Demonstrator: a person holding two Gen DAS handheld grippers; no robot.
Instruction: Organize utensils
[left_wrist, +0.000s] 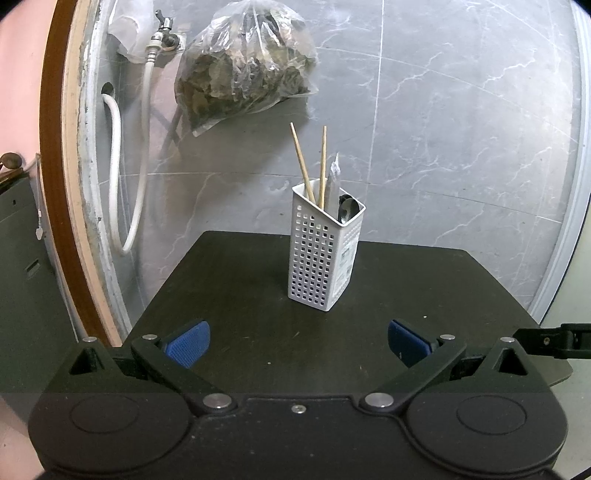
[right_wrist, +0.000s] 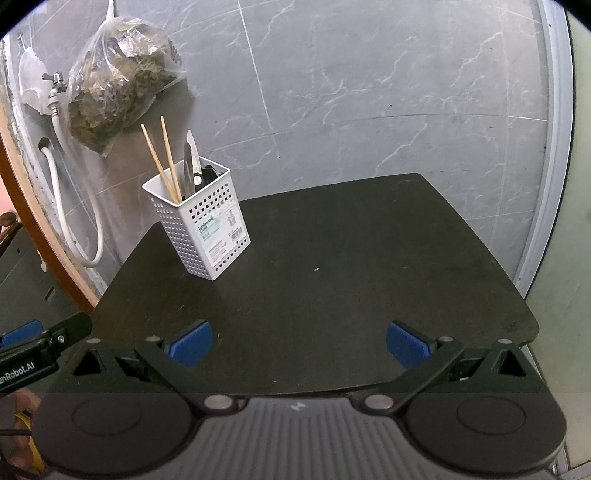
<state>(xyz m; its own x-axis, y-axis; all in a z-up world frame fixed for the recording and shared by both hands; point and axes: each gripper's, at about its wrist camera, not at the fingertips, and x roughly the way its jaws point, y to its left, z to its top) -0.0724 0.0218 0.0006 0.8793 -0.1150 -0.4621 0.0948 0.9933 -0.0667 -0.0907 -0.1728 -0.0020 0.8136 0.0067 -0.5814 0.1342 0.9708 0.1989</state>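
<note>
Your white perforated plastic utensil holder (left_wrist: 325, 254) stands upright on the dark table (left_wrist: 240, 295), toward its far edge. In it stand two wooden chopsticks (left_wrist: 314, 166), a knife (right_wrist: 189, 168) and a spoon (left_wrist: 348, 210). Behind the holder, up left, a clear plastic bag of dried leaves (left_wrist: 243, 62) hangs on the wall.

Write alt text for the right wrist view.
A white perforated holder stands on a dark table, holding two chopsticks, a knife and a dark utensil. The open right gripper hovers empty at the near edge; a bag hangs on the tiled wall behind.
</note>
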